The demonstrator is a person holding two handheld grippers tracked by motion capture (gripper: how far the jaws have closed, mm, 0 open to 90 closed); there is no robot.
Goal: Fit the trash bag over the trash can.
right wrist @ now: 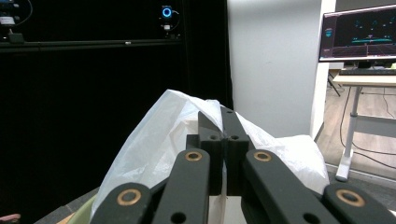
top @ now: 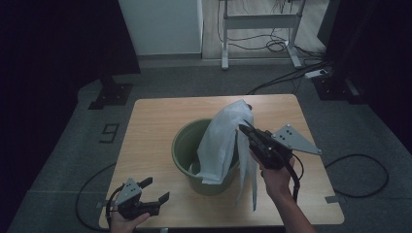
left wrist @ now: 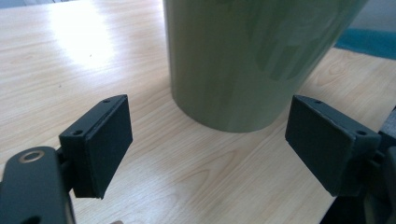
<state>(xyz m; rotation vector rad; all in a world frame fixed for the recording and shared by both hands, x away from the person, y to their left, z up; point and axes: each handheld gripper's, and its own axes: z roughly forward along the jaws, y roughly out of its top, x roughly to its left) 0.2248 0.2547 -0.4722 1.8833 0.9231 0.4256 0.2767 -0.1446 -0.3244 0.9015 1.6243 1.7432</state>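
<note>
In the high view, the green bucket [top: 192,155] stands in the centre of the wooden table [top: 150,121], a bit toward the lower half of the frame. A white plastic bag [top: 221,138] hangs partly inside it: the lower part goes down into the bucket's opening, the upper part is lifted above the rim toward the upper right, and one strip of the bag falls outside the bucket, on its right side, down to approx. the table's front edge.

The right gripper [top: 247,127] is at centre right of the high view, held by the person's right hand [top: 274,177]. Its jaws are pressed together on the bag's film; in the right gripper view the two black jaws meet at the middle of the frame w/ the white bag [right wrist: 154,144] bunched around the right gripper's tips [right wrist: 222,116].

The left gripper [top: 156,191] is at the lower left of the high view, near the table's front edge, well apart from the bag. Its jaws stand wide apart w/ nothing between them. In the left gripper view the two pads [left wrist: 109,144] frame the bucket's wall [left wrist: 243,60], which fills the upper centre; the bucket is beyond the pads, not touching them.
</note>
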